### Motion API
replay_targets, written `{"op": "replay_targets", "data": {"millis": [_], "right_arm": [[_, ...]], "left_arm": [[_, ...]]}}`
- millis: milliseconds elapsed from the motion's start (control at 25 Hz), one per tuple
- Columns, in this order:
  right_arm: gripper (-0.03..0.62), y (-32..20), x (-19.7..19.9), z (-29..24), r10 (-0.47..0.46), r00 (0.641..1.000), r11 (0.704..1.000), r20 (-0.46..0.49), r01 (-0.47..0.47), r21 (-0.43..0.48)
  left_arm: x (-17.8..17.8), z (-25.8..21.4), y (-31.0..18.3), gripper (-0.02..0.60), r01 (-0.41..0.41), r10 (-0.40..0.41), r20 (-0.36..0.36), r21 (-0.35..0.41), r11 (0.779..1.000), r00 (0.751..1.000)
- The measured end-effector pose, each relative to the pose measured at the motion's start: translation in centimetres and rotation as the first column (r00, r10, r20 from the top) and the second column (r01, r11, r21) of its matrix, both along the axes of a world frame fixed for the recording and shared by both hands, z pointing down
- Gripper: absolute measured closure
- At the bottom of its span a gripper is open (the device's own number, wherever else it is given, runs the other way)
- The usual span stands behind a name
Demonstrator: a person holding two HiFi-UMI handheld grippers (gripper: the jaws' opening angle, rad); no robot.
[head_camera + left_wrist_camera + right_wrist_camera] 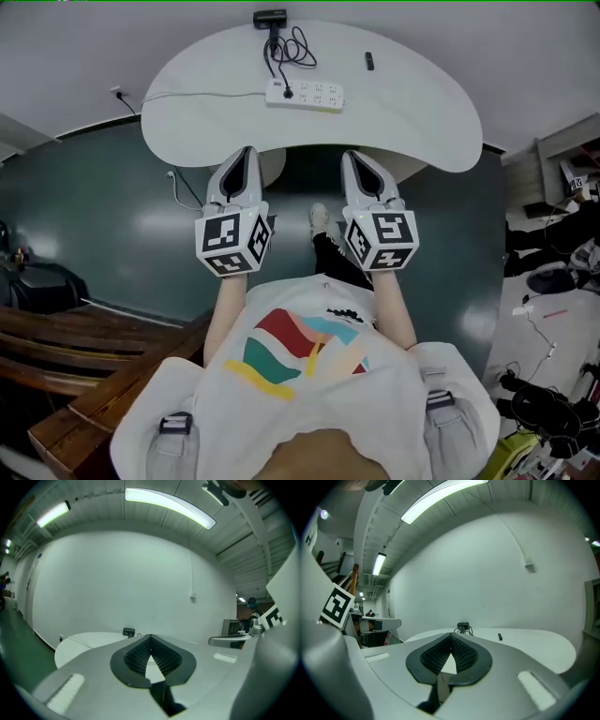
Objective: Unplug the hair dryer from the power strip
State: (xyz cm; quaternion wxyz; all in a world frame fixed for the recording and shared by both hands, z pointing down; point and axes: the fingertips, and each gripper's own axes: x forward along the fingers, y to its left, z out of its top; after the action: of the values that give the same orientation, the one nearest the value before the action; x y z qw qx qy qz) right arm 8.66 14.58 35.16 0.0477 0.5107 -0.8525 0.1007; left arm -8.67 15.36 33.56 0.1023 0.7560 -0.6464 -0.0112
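A white power strip [305,94] lies on the white oval table [422,122], with a black plug [288,92] in its left end. A coiled black cord runs from the plug to the black hair dryer [270,17] at the table's far edge. The hair dryer also shows small and distant in the left gripper view [128,631] and the right gripper view [463,626]. My left gripper [247,152] and right gripper [353,155] hover side by side at the table's near edge, well short of the strip. Both are shut and hold nothing [150,637] [451,634].
A small black object [369,61] lies on the table right of the strip. A white cable runs from the strip to a wall socket [119,93]. A wooden bench [56,337] stands at the left, and cluttered gear [553,403] at the right.
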Motion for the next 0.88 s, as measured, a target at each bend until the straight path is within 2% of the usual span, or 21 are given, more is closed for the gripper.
{"op": "replay_targets", "data": {"millis": [200, 360, 520, 880], "right_arm": [[0.582, -10.0, -0.2, -2.6, -0.104, 0.994, 0.993, -0.023, 0.105, 0.055], [0.582, -14.8, -0.3, -3.4, -0.18, 0.983, 0.98, -0.026, 0.181, 0.079], [0.582, -17.9, 0.0, -2.8, -0.195, 0.981, 0.98, -0.013, 0.195, 0.05], [0.582, -22.3, 0.8, -3.0, -0.197, 0.98, 0.98, -0.015, 0.197, 0.033]], "left_arm": [[0.7, -4.2, -9.8, 0.581, 0.056, -0.057, 0.009, 0.07, 0.996, 0.998], [2.6, -5.8, -14.9, 0.581, 0.064, -0.072, 0.071, 0.114, 0.991, 0.995], [3.8, -6.1, -18.5, 0.581, 0.061, -0.072, 0.088, 0.123, 0.99, 0.994], [2.3, -5.9, -23.2, 0.581, 0.11, -0.117, 0.061, 0.113, 0.988, 0.991]]}}
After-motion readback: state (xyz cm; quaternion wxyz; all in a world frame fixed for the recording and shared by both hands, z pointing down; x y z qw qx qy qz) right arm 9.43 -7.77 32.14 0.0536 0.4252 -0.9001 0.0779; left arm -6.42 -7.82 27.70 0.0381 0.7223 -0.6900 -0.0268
